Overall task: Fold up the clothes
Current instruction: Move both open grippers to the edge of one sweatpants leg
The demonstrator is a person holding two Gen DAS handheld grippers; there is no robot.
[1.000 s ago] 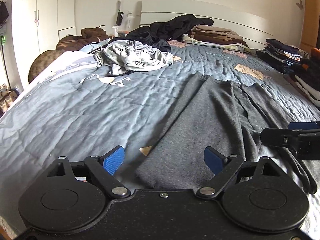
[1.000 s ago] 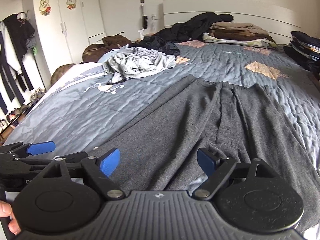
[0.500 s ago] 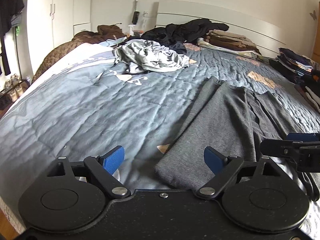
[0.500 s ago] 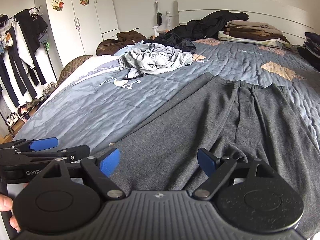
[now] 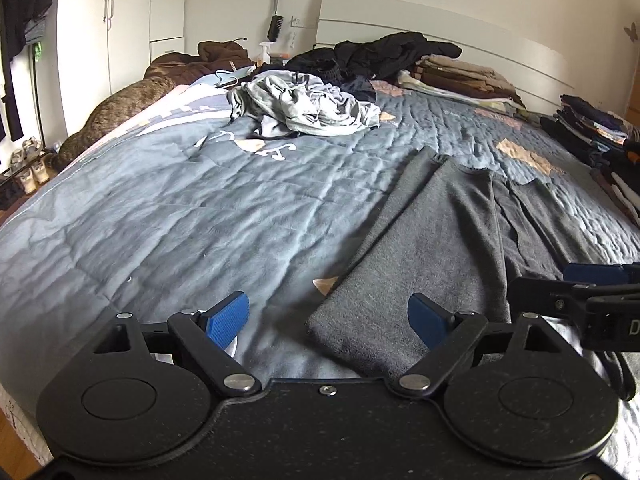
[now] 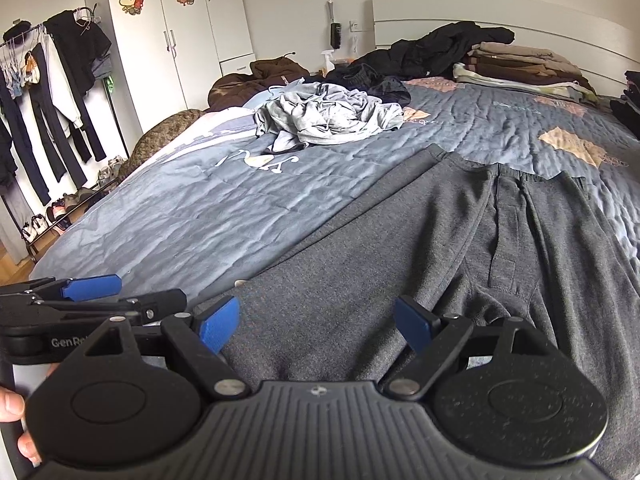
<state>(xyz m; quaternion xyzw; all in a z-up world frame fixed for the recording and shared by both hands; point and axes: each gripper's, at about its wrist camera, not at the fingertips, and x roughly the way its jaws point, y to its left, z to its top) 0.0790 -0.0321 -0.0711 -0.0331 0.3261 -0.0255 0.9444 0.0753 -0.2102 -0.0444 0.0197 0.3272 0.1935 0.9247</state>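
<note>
- Since a second ago my left view has swung right: the trouser hem sits further right between the pads, more wardrobe and hanging clothes show.
- Left gripper (image 5: pixel 326 318) jaws apart, nothing clamped; grey trousers (image 5: pixel 436 248) lie flat on the blue quilt (image 5: pixel 180 220), hem just ahead of it.
- Right gripper (image 6: pixel 316 322) jaws apart too, hovering over the trousers (image 6: pixel 400 264).
- Only my right view shows the clothes rack (image 6: pixel 48 92) fully and a hand (image 6: pixel 12 412); only my left shows the dark folded stack (image 5: pixel 592 128).
</note>
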